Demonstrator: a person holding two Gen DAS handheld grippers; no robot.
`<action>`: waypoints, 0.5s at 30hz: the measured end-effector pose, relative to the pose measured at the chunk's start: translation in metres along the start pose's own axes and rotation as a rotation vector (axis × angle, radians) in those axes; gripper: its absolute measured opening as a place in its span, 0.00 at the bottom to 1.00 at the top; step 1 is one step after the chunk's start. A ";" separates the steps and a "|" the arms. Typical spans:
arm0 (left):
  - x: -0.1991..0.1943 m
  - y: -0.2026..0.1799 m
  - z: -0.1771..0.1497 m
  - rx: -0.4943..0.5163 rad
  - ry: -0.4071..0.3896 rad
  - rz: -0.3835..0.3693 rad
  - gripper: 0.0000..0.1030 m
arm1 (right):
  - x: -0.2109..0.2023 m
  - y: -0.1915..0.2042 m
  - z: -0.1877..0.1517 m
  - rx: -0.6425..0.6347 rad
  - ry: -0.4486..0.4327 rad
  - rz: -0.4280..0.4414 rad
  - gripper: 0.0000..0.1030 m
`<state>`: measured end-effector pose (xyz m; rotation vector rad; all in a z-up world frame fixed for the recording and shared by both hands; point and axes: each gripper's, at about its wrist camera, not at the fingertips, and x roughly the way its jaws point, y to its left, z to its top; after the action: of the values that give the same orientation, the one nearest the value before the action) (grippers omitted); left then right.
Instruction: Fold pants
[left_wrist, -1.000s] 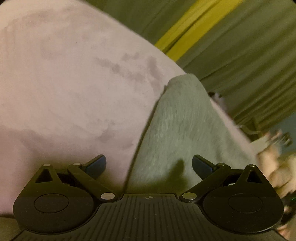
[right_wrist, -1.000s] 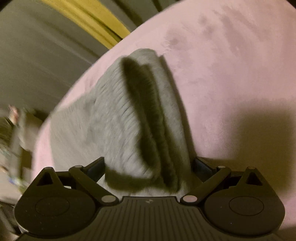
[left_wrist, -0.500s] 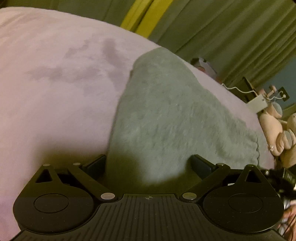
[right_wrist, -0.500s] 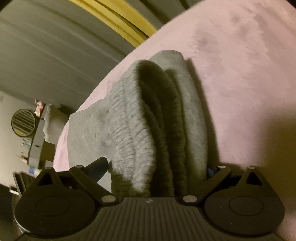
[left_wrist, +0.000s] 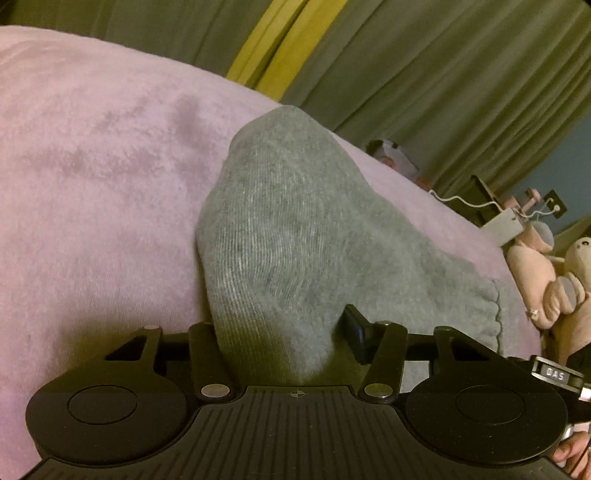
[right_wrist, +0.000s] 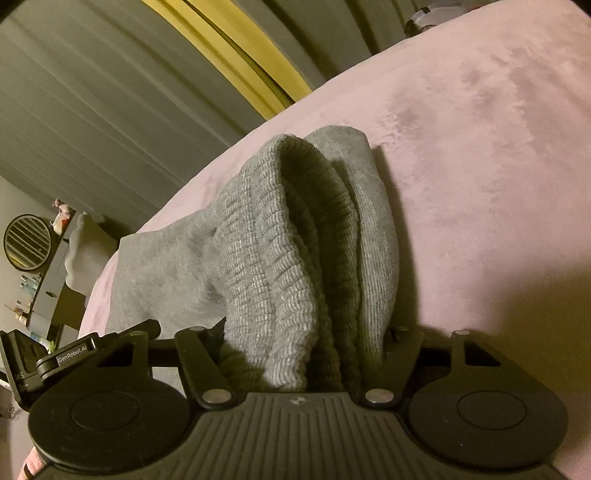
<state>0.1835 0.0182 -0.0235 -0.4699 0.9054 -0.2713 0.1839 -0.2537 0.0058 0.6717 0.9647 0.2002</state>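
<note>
Grey knit pants lie on a pink bedspread. My left gripper is shut on a smooth folded edge of the pants, which bunches up between the fingers. In the right wrist view my right gripper is shut on the thick ribbed waistband of the pants, several layers stacked between the fingers. The left gripper's body shows at the lower left of that view. The fingertips of both grippers are mostly hidden by cloth.
Olive curtains with a yellow strip hang behind the bed. Plush toys and a cable lie past the bed's right side. A round vent and a dresser with small bottles stand at the left in the right wrist view.
Both grippers have closed on the pants: the cloth that lay between open fingers is now pinched and bunched. The views have steadied and moved slightly closer to the cloth.
</note>
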 end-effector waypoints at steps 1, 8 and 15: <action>0.000 0.004 -0.001 -0.020 0.001 -0.001 0.62 | 0.001 -0.001 0.000 0.012 -0.001 0.008 0.74; -0.002 0.000 -0.004 -0.014 -0.033 0.020 0.44 | -0.001 0.009 0.001 -0.050 -0.034 -0.067 0.66; -0.024 -0.021 0.004 -0.004 -0.121 0.024 0.31 | -0.033 0.044 -0.004 -0.145 -0.151 -0.020 0.52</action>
<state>0.1718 0.0109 0.0061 -0.4735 0.7935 -0.2173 0.1675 -0.2325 0.0539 0.5362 0.8031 0.1970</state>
